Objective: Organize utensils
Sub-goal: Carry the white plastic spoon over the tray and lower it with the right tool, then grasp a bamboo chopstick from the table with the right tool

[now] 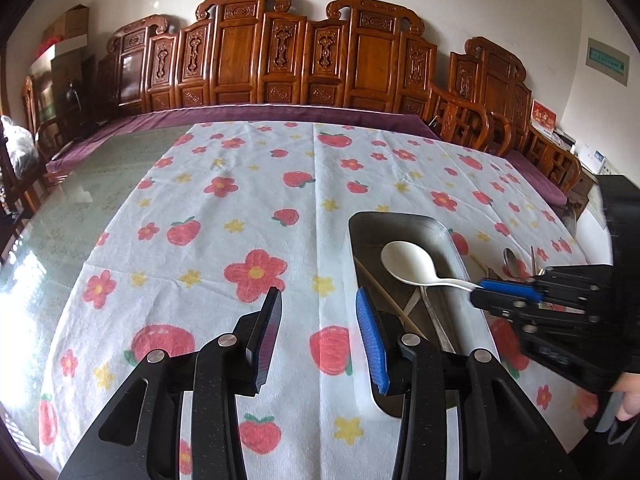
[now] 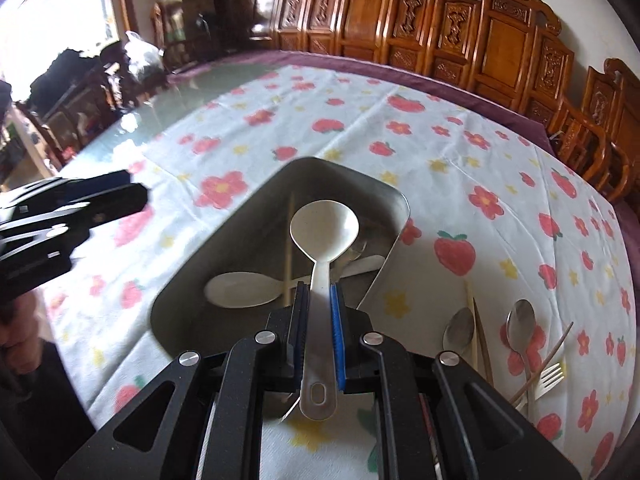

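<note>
Left gripper (image 1: 318, 340) filled the bottom of the left wrist view: jaws apart, nothing between them, only the flowered cloth (image 1: 240, 208) below. No earlier frame to compare. Just right of its blue pad sat the metal tray (image 1: 454, 252), long side running away from the camera. Right gripper (image 1: 486, 292) came in from the right edge, clamped on the handle of a white spoon (image 1: 408, 260), bowl held over the tray's far half. Chopsticks (image 1: 380, 292) lay inside the tray on its left side, partly hidden. A metal spoon (image 1: 510, 260) was visible on the cloth beyond the tray's right wall. A hand (image 1: 632, 398) showed at the right edge. Carved wooden chairs (image 1: 280, 52) lined the far wall.

Right wrist view: right gripper (image 2: 320, 292) was closed on the white spoon (image 2: 324, 232), handle pinched between the black and blue pads, hang-hole end sticking back toward the camera. Bowl pointed forward, above the tray (image 2: 400, 208). A second white spoon (image 2: 240, 288) lay flat in the tray, with a chopstick (image 2: 289, 252) beside it. On the cloth (image 2: 440, 140) right of the tray: two metal spoons (image 2: 520, 320), loose chopsticks (image 2: 480, 332), a fork (image 2: 550, 378), clustered close together. Left gripper (image 2: 132, 192) appeared at the left edge, blurred, well clear of the tray.
</note>
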Motion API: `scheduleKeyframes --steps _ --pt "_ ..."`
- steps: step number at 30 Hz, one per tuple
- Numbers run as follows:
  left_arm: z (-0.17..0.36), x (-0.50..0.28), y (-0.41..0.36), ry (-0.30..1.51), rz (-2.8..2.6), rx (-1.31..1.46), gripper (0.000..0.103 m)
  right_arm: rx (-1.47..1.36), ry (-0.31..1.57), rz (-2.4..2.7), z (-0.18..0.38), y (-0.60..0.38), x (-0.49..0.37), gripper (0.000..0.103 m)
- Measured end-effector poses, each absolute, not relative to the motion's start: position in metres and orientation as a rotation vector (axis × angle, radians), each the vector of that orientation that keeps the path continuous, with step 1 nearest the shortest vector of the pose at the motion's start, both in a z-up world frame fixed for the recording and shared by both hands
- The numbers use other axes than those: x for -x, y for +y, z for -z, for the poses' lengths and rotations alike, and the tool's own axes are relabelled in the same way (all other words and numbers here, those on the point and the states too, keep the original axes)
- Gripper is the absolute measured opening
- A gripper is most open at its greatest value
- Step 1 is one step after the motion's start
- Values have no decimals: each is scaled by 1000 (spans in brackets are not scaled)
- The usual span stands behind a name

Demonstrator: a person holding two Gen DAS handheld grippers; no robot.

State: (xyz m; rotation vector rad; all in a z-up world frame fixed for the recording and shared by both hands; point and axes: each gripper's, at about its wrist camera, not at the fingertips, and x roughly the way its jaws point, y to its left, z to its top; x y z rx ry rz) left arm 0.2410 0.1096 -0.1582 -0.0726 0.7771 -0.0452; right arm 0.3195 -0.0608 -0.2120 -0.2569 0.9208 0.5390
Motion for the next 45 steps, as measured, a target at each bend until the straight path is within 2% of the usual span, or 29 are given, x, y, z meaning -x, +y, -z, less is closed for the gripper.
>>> scheduleKeyframes --steps 4,9,11,13,23,31,41,45 --pt "158 -242 111 778 52 88 37 215 941 -547 220 -54 -328 14" --pt "158 -242 110 777 53 85 37 154 957 -603 221 -47 -323 20" --pt "156 -241 107 767 51 80 37 144 940 -623 218 -48 -319 26" --pt "155 -240 104 757 56 78 37 114 922 -650 212 -54 -314 26" --pt "155 -236 72 755 130 67 38 91 824 -515 187 -147 -292 28" --pt "158 -230 29 758 217 34 38 93 860 -367 211 -236 -278 28" --pt "164 -219 -10 761 275 -20 38 96 961 -422 252 -219 -298 28" --pt "165 -218 -13 764 280 -25 38 130 1002 -421 266 -206 -314 22"
